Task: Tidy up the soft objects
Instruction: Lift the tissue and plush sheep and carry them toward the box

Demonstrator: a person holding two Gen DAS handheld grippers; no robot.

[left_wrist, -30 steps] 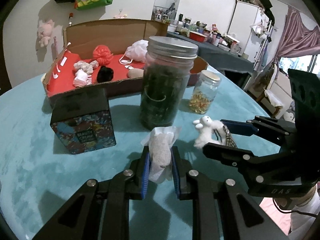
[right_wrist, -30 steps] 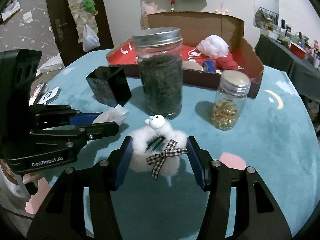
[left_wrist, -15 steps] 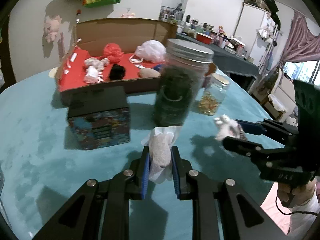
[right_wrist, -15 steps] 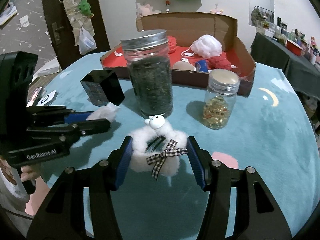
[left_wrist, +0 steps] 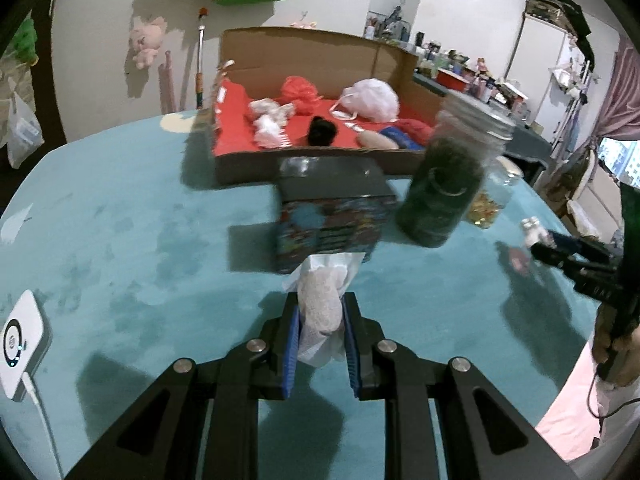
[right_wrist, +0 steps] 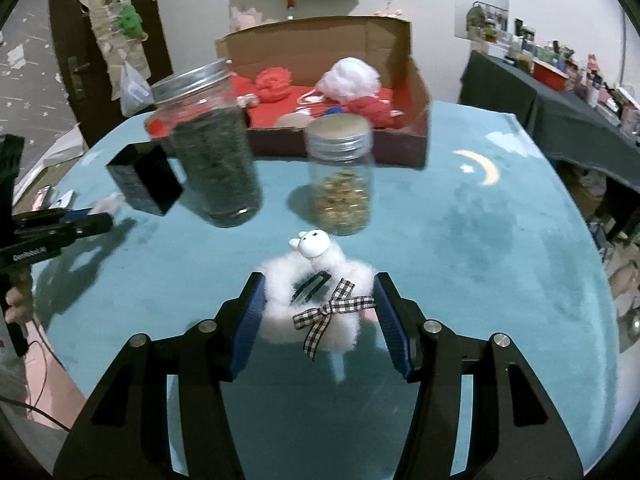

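Nearest the left camera, the left gripper (left_wrist: 320, 320) has its blue pads pressed narrowly on a small white pouch (left_wrist: 322, 306) with a grainy filling, held above the teal tablecloth (left_wrist: 120, 240). In the right view, the right gripper (right_wrist: 318, 308) holds a fluffy white sheep toy (right_wrist: 316, 296) with a checked bow between its pads, set moderately wide, both pads against the fleece. Beyond the pouch stands a small box (left_wrist: 332, 216) with a dark lid and a colourful printed side, closed. To its right is a tall glass jar (right_wrist: 208, 148) with a metal screw lid, filled almost to the top with dark green dried leaves. Beside it stands a smaller lidded jar (right_wrist: 340, 176), partly filled with golden-yellow pieces; what they are cannot be told. Farthest on the table sits an open cardboard box (left_wrist: 304, 56) with a red lining. In it lie a red mesh puff (left_wrist: 298, 90), a white mesh puff (left_wrist: 370, 98), a small pink-and-white fabric bundle (left_wrist: 270, 118), a black fluffy ball (left_wrist: 322, 132) and further red, blue and beige soft items at its right end.
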